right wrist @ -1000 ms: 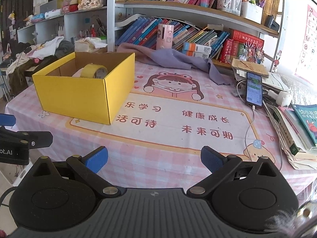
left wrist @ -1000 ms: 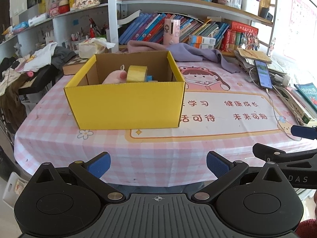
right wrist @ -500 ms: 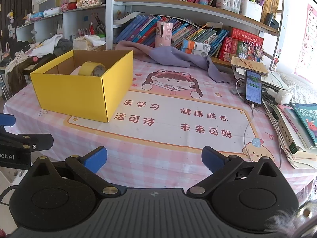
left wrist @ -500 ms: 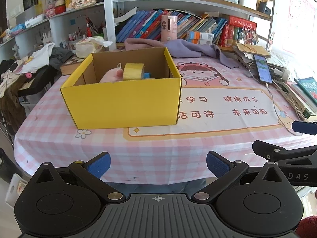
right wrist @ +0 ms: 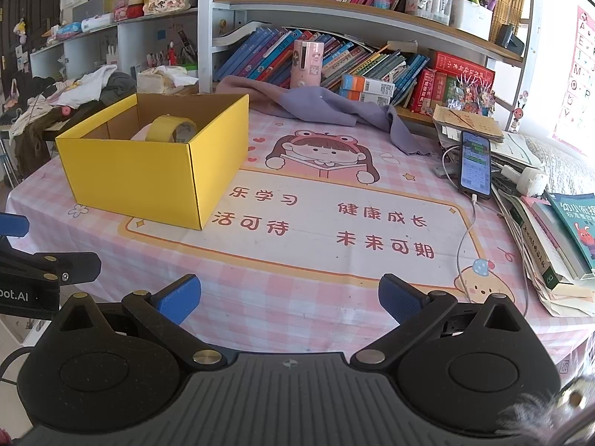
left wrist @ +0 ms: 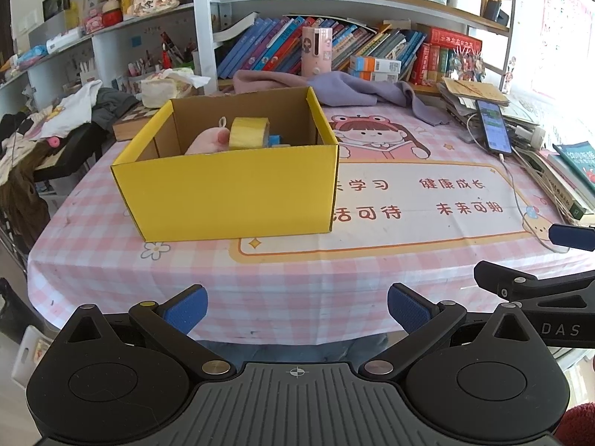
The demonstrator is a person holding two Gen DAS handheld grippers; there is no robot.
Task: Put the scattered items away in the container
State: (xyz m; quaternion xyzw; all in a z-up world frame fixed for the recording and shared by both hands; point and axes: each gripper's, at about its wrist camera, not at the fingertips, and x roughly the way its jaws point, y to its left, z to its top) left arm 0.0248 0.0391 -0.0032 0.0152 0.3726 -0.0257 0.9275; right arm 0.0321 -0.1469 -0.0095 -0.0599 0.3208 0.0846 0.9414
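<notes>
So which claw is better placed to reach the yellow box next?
Left, probably. The yellow box sits straight ahead of the open left claw; from the open right claw it lies off to the left.

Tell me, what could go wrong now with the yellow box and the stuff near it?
1. The roll of tape stands on edge, leaning on the pink toy in the yellow box; a bump might tip it.
2. The phone lies at the table's side with its charging cable trailing across the mat; the right hand-held gripper, open and empty, could snag it.
3. The left hand-held gripper might nudge the light box.
</notes>
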